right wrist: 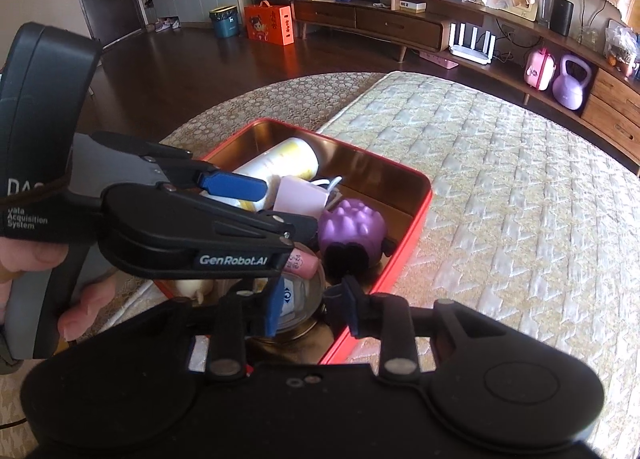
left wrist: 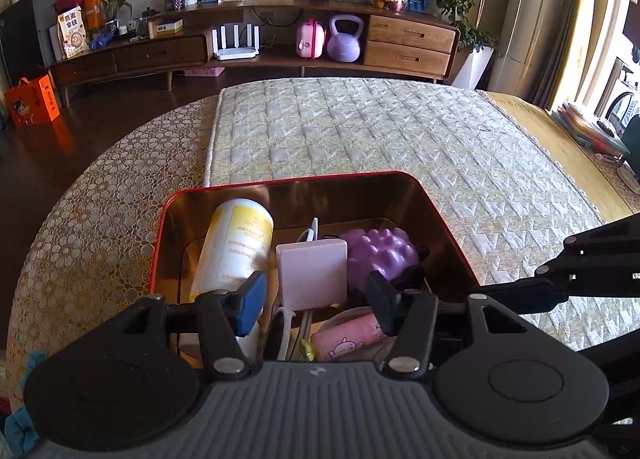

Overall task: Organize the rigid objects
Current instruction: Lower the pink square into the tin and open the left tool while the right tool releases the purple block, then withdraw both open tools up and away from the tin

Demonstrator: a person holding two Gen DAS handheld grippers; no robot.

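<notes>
A red tin box (left wrist: 158, 243) with a gold inside sits on the quilted mat; it also shows in the right wrist view (right wrist: 416, 219). In it lie a white and yellow bottle (left wrist: 236, 243), a pink block (left wrist: 314, 275), a purple knobbly toy (left wrist: 380, 255), a white cable (left wrist: 310, 233) and a pink tube (left wrist: 348, 337). My left gripper (left wrist: 316, 301) hangs open over the box's near end, holding nothing. My right gripper (right wrist: 310, 309) is open above the box's near corner, over a round tin (right wrist: 304, 311). The left gripper (right wrist: 272, 211) also shows in the right wrist view.
The box stands on a quilted mat (left wrist: 380, 131) over a lace-covered round table (left wrist: 100, 219). A low wooden cabinet (left wrist: 256, 47) with a purple kettlebell (left wrist: 345, 39) is behind. An orange gift bag (left wrist: 32, 101) stands on the dark floor.
</notes>
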